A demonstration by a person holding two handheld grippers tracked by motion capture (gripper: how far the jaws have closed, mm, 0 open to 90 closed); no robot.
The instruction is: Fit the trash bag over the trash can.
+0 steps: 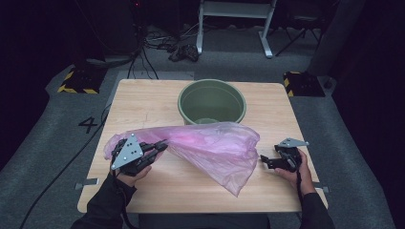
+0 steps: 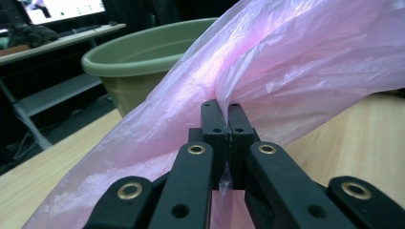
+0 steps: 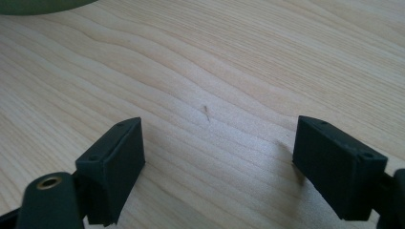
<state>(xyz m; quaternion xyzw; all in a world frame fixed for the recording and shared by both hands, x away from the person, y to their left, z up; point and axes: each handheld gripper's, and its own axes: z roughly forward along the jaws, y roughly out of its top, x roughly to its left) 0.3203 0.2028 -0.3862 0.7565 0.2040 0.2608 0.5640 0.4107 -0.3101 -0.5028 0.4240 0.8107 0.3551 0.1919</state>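
Jaws of our left gripper (image 2: 224, 112) are pinching the pink plastic bag (image 1: 210, 145) above the worktop (image 1: 157, 102), just before the green tub (image 1: 212, 101), while our right gripper (image 1: 263, 160) waits spread, so next we judge it must catch the bag's far edge

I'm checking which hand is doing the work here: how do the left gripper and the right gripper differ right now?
The left gripper is shut, its fingers pinching the pink plastic bag; the right gripper is open with nothing between its fingers. In the high view the left one holds the bag lifted off the wooden table, while the right one sits low beside the bag. Both are black and hand-held.
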